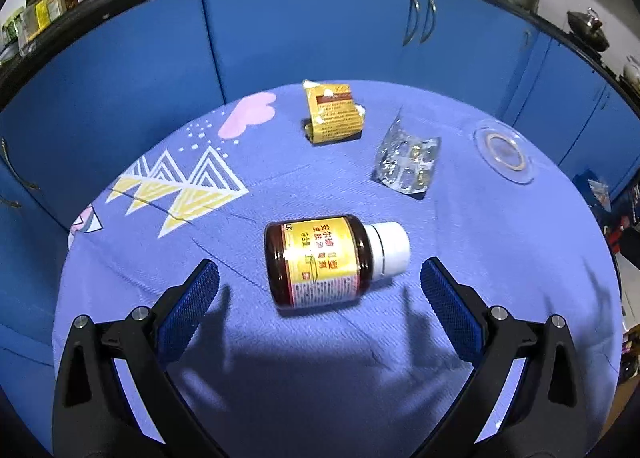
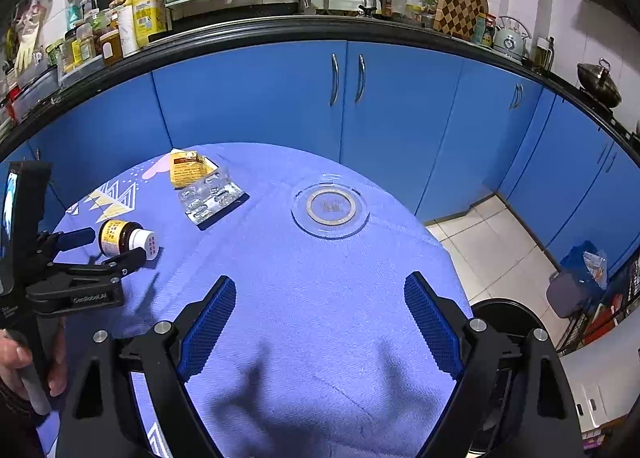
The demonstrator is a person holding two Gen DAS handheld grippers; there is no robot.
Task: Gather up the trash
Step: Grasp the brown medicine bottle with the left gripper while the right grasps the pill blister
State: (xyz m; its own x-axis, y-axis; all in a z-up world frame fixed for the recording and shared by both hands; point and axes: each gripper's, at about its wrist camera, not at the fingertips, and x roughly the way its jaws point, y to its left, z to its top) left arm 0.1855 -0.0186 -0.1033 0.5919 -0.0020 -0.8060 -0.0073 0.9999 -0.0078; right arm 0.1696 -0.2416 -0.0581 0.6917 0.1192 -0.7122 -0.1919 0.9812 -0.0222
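Tongs both gape empty, left tongs (image 1: pixel 319 278) straddling the brown bottle (image 1: pixel 320 260) w/o touching, right tongs (image 2: pixel 320 298) over bare desk (image 2: pixel 360 258), so you've collected nothing yet: bottle, blister pack (image 1: pixel 408 162), yellow box (image 1: pixel 334 114) remain.

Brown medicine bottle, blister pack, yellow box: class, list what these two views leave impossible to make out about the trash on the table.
- Brown medicine bottle: contents hidden by dark glass and label, left wrist view.
- Blister pack: which pockets hold pills, too small and glary, both views.
- Yellow box: print too small; near end covered by the blister pack, right wrist view.
- Black bin: inside blocked by the right tool.
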